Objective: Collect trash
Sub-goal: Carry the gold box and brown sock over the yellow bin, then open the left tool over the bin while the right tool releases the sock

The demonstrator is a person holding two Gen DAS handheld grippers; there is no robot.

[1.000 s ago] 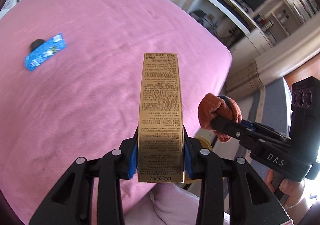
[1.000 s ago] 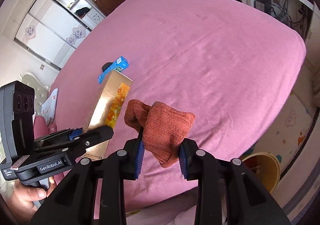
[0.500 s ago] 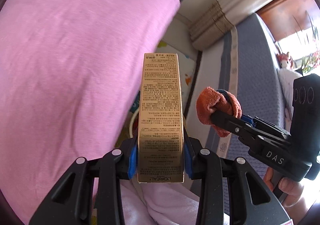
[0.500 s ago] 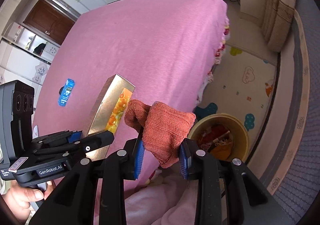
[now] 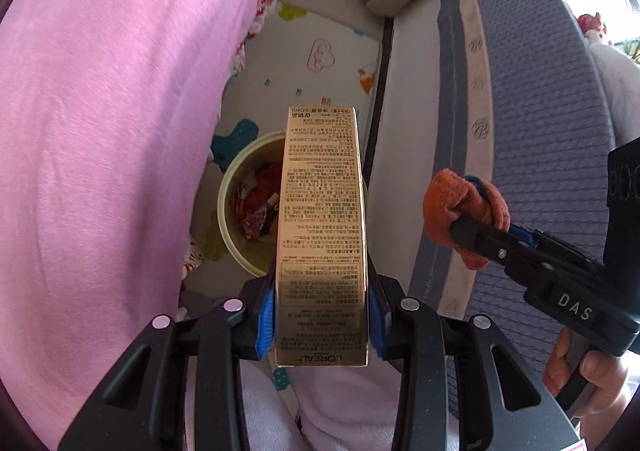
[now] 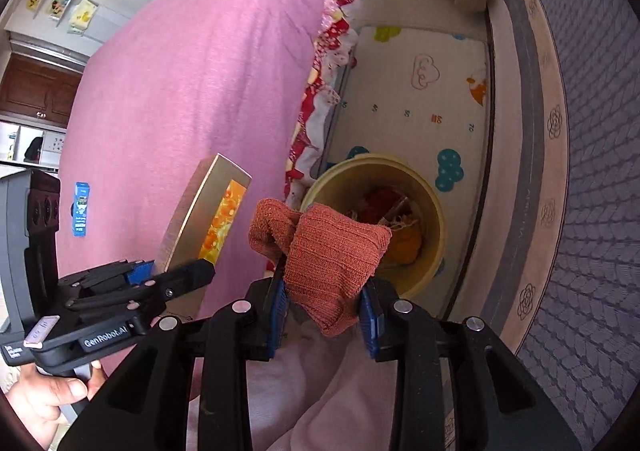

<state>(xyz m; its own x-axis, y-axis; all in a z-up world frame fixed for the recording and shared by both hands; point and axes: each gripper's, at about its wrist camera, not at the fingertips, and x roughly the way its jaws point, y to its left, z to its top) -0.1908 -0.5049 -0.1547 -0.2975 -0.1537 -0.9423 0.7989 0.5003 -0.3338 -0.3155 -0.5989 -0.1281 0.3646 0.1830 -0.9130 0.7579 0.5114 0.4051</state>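
Between your left gripper's [image 5: 322, 315] blue pads sits the gold box [image 5: 322, 235], pinched at its near end, far end pointing out over the bin [image 5: 224, 211] below. Your right gripper [image 6: 324, 311] is clamped on the orange cloth [image 6: 332, 255], bin [image 6: 436, 219] just beyond and below it. Blue packet [image 6: 81, 209] lies on the pink bed [image 6: 192, 91], far left of both.

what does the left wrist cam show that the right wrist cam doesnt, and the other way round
Only the left wrist view: the printed text side of the gold box, and the right gripper seen from the side.

Only the right wrist view: the blue packet on the pink bed, the box's orange panel, and the left gripper side-on.

Both: the box, the orange cloth, the yellow bin holding trash, the play mat.
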